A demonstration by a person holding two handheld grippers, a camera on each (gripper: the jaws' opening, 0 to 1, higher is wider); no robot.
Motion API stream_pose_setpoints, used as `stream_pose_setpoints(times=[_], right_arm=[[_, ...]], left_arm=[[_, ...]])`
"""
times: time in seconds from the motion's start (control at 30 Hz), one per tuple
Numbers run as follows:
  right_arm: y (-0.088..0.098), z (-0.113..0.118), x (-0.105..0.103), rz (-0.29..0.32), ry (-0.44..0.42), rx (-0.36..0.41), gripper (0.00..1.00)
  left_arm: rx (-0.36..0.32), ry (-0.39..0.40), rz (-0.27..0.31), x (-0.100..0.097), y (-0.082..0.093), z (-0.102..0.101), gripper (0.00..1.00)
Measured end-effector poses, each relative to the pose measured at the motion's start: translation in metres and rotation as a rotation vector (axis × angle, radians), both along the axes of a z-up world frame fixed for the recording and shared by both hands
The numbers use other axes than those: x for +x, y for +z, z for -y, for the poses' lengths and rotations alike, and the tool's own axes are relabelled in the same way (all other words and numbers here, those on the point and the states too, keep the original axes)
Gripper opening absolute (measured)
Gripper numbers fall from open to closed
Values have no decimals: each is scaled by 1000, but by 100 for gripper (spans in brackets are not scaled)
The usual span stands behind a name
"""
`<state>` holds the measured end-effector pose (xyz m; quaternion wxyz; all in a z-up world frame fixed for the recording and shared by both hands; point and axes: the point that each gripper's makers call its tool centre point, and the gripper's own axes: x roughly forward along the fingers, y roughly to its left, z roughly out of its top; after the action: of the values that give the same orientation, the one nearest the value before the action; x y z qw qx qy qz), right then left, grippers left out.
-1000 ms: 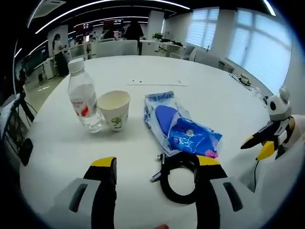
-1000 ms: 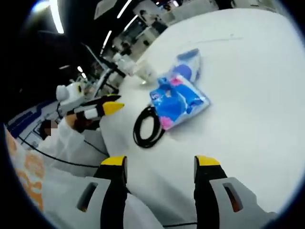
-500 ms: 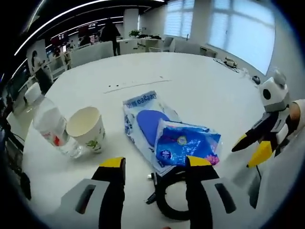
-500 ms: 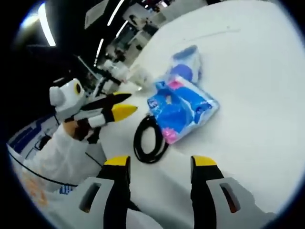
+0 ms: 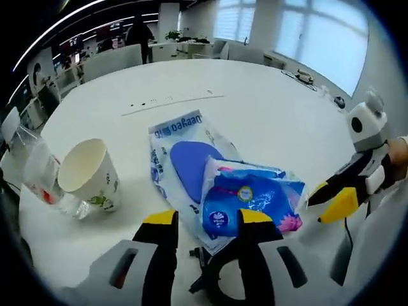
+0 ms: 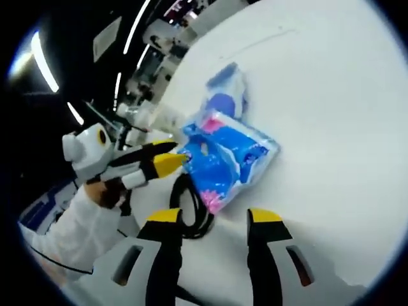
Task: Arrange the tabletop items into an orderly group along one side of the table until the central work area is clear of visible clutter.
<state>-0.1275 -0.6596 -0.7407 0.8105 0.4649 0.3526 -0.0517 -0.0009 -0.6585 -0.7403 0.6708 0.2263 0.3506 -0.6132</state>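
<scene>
A white round table [image 5: 268, 121] in an open-plan office, desks and ceiling strip lights behind, windows off to the side, carries a loose cluster of clutter. Nearest the tools lies a blue tissue pack [image 5: 255, 197], resting on a clear bag [image 5: 185, 153] with a blue insert. The pack sits just ahead of the left gripper [image 5: 201, 218], whose jaws stand apart and hold nothing; its long axis runs across those jaws, toward the right gripper [image 5: 331, 197] coming in from that side. In the right gripper view the pack [image 6: 226, 159] lies straight ahead of the right gripper [image 6: 213, 215], also parted and empty, with the left gripper [image 6: 167, 159] at the pack's far corner. Whether that tip touches the wrapper cannot be told. The left tool looks the nearer, so the pack is likely its next pickup. A black cable [image 6: 191, 207] coils beneath the pack's near edge, close to both sets of jaws. Left of the left gripper stand a paper cup [image 5: 89, 175] and, beside it, a water bottle [image 5: 41, 178].
</scene>
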Motion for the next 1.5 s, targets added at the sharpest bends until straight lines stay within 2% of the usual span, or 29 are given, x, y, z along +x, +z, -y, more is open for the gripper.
stream_pose_setpoints(times=[0.1, 0.2, 0.3, 0.37, 0.47, 0.57, 0.73, 0.8, 0.97, 1.1, 1.2, 1.27, 1.5], right_arm=[[-6, 6, 4, -8, -48, 20, 32], [-7, 15, 6, -4, -69, -5, 17], [-9, 21, 5, -13, -86, -18, 8], [-12, 25, 1, -26, -90, -40, 1], [-11, 30, -5, -29, -117, -44, 0], [-9, 37, -11, -29, -142, -45, 0], [-7, 50, -22, -32, -143, -94, 0], [-6, 61, -28, -33, -149, -121, 0], [-4, 89, -42, -40, -191, -162, 0], [-2, 121, -57, -54, -190, -269, 0], [1, 141, -69, -64, -243, -283, 0], [1, 154, -78, -74, -282, -289, 0], [7, 184, -92, -67, -351, -307, 0]], left_arm=[[9, -22, -9, -4, -3, 0, 23], [6, -34, -14, -7, -2, 0, 5], [-6, -23, -24, -10, 1, 2, 3], [1, -22, -7, -10, 1, 1, 2], [-3, -13, -36, -16, 3, 1, 1], [-16, -12, -38, -24, 10, 3, 1], [-40, -12, -33, -39, 16, 15, 1], [-12, -55, 0, -46, 14, 20, 2], [22, -96, 1, -65, 11, 36, 2], [22, -161, -1, -84, 15, 60, 2], [23, -222, 18, -99, 16, 81, 3], [38, -264, 3, -110, 14, 88, 3], [37, -312, 0, -127, 12, 110, 3]])
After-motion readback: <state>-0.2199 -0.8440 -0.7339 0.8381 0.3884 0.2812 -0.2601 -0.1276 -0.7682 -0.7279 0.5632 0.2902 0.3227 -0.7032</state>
